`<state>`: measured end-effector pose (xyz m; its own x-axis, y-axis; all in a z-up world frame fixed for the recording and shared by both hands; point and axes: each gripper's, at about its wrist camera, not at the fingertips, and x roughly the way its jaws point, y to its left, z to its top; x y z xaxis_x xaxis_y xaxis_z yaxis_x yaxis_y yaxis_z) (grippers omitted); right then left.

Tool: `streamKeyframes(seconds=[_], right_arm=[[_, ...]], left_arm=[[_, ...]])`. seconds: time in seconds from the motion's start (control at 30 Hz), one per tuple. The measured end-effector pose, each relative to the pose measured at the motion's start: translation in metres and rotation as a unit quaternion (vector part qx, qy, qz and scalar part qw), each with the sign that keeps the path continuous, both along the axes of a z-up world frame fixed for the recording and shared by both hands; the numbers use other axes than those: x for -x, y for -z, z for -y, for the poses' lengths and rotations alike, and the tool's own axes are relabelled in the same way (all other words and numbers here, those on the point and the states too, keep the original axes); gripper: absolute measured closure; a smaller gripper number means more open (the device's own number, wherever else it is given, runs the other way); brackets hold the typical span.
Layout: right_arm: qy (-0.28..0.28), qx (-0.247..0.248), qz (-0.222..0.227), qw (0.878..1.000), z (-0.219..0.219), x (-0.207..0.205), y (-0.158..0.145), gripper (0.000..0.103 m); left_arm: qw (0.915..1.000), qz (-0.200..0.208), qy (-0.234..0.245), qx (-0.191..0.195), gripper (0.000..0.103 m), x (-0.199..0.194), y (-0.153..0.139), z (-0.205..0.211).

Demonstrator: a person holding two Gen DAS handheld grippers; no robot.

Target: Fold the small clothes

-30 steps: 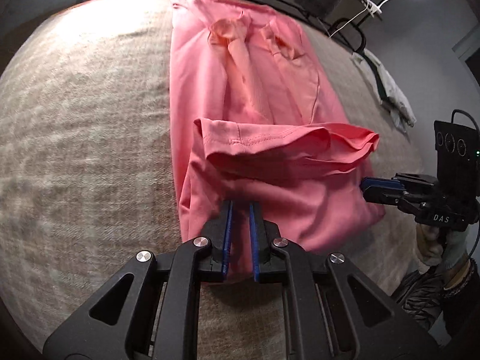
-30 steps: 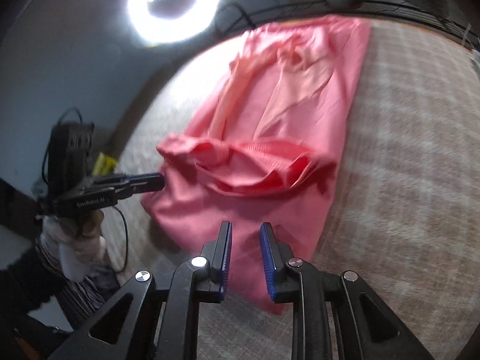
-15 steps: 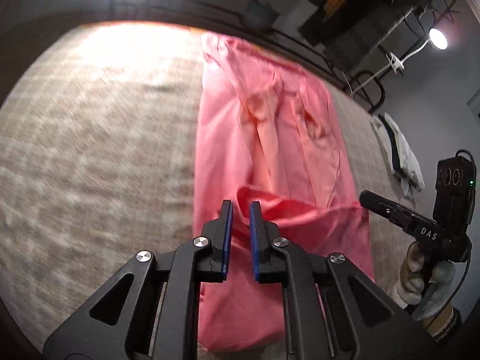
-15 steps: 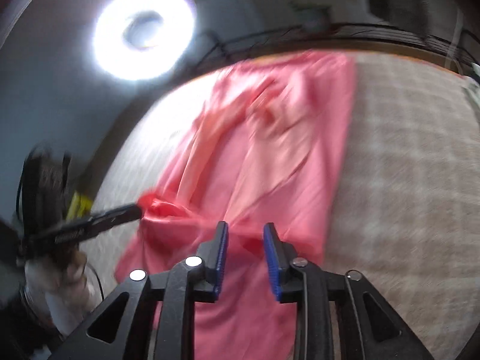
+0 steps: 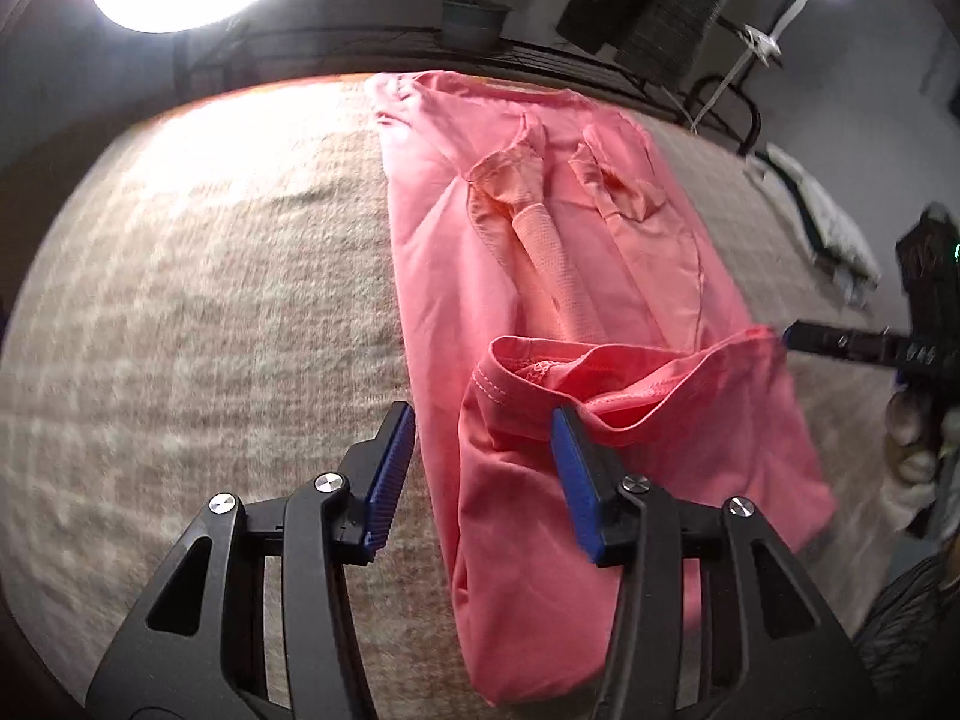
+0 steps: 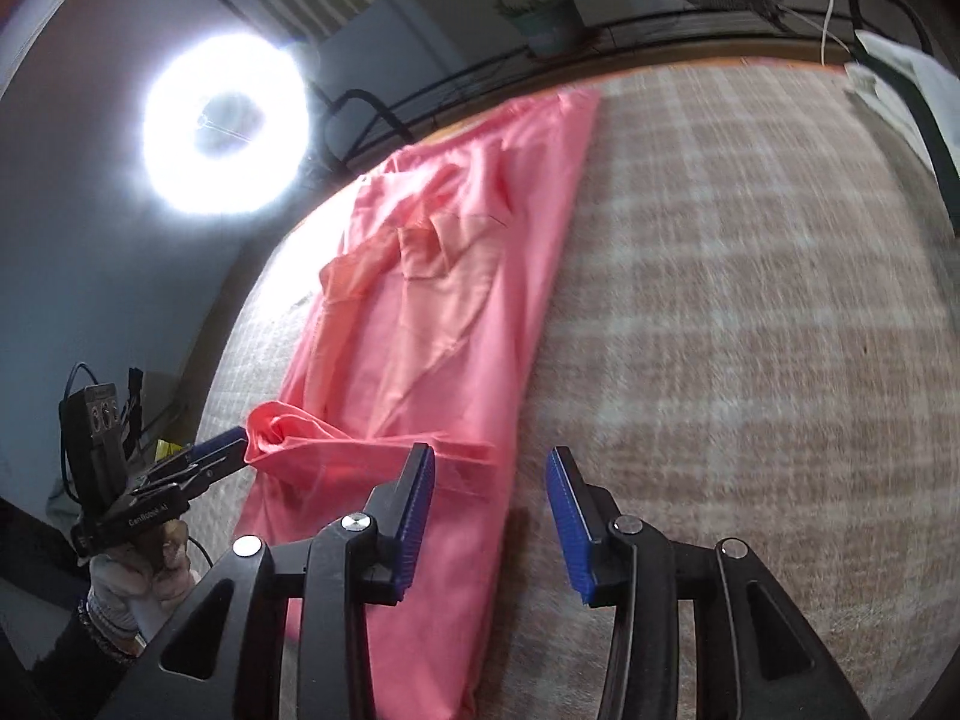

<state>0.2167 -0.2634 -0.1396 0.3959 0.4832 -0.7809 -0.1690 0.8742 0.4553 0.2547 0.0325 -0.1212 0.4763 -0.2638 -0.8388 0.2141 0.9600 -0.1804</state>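
A: What takes up most of the view?

B: A bench [image 5: 198,312] covered with a beige checked cloth [image 6: 750,312]. It fills both wrist views from edge to edge.

A: And where is the garment?

B: A pink garment [image 5: 480,264] lies lengthwise down the middle of the cloth, folded into a long narrow strip. Its near end has been doubled back onto itself, so a stitched hem [image 5: 540,378] now lies loosely across the strip, raised in a soft ridge.

A: What else is around?

B: A bright ring light [image 6: 225,126] stands beyond the far left corner of the bench, a potted plant [image 6: 549,21] sits behind the far edge, and some pale clothing [image 5: 828,228] lies at the far right side.

A: How are the grippers?

B: The left hand-held gripper [image 5: 483,474] has its jaws opening, about half wide. The left edge of the folded layer lies between the blue pads, but they do not press on it. In the right wrist view its tips sit against the bunched corner of the fold.

A: The right one?

B: The right hand-held gripper [image 6: 489,513] is also opening, jaws about half wide. Only the garment's right edge and bare cloth show beneath the gap. A gloved hand [image 6: 141,576] holds the left one.
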Motion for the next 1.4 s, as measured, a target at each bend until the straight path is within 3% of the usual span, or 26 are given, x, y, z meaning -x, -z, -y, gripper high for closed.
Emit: streamKeyframes(seconds=[0.07, 0.13, 0.2, 0.27, 0.33, 0.4, 0.53, 0.63, 0.9, 1.03, 1.07, 1.2, 1.33, 1.4], right_arm=[[-0.002, -0.006, -0.007, 1.000, 0.000, -0.001, 0.004, 0.062], [-0.006, -0.005, -0.009, 1.000, -0.003, -0.001, 0.005, 0.062], [-0.012, -0.004, -0.011, 1.000, -0.006, -0.002, 0.006, 0.063], [-0.014, -0.002, -0.012, 1.000, -0.009, -0.003, 0.007, 0.063], [-0.017, 0.003, -0.011, 1.000, -0.012, -0.004, 0.007, 0.066], [-0.022, 0.003, -0.010, 1.000, -0.014, -0.004, 0.007, 0.074], [-0.031, 0.024, 0.007, 0.999, -0.021, -0.003, 0.003, 0.099], [-0.034, 0.042, 0.031, 0.998, -0.026, -0.001, -0.004, 0.102], [-0.022, 0.068, 0.044, 0.997, -0.032, -0.008, -0.003, 0.102], [-0.028, 0.097, 0.041, 0.994, -0.037, -0.010, 0.004, 0.102], [-0.027, 0.106, 0.041, 0.993, -0.038, -0.011, 0.006, 0.102], [-0.009, 0.108, 0.042, 0.993, -0.031, -0.011, 0.002, 0.081], [-0.008, 0.081, 0.068, 0.994, -0.023, -0.005, -0.016, 0.079], [-0.004, 0.069, 0.057, 0.996, -0.018, -0.007, -0.014, 0.076]], left_arm=[[0.9997, 0.007, 0.010, -0.022, 0.056, -0.003, 0.003, 0.008], [0.9998, -0.004, 0.015, -0.009, 0.057, -0.008, 0.008, 0.012], [0.9997, -0.011, 0.023, 0.001, 0.069, -0.013, 0.012, 0.015], [0.9994, -0.012, 0.031, -0.007, 0.089, -0.016, 0.015, 0.020], [0.9995, -0.016, 0.029, -0.001, 0.095, -0.018, 0.016, 0.018], [0.9996, -0.017, 0.022, 0.005, 0.097, -0.019, 0.015, 0.015], [0.9997, -0.014, 0.007, 0.020, 0.098, -0.016, 0.007, 0.004], [0.9996, -0.004, 0.002, 0.027, 0.098, -0.011, -0.001, 0.000], [0.9983, -0.011, -0.032, 0.047, 0.098, -0.014, -0.002, -0.019], [0.9980, 0.002, -0.053, -0.036, 0.098, -0.015, 0.001, -0.019], [0.9973, 0.002, -0.060, -0.042, 0.098, -0.015, 0.002, -0.021], [0.9973, 0.010, -0.072, -0.011, 0.098, -0.011, -0.006, -0.032], [0.9983, 0.022, -0.041, 0.037, 0.098, -0.003, -0.018, -0.027], [0.9992, 0.009, -0.026, 0.027, 0.097, -0.005, -0.011, -0.017]])
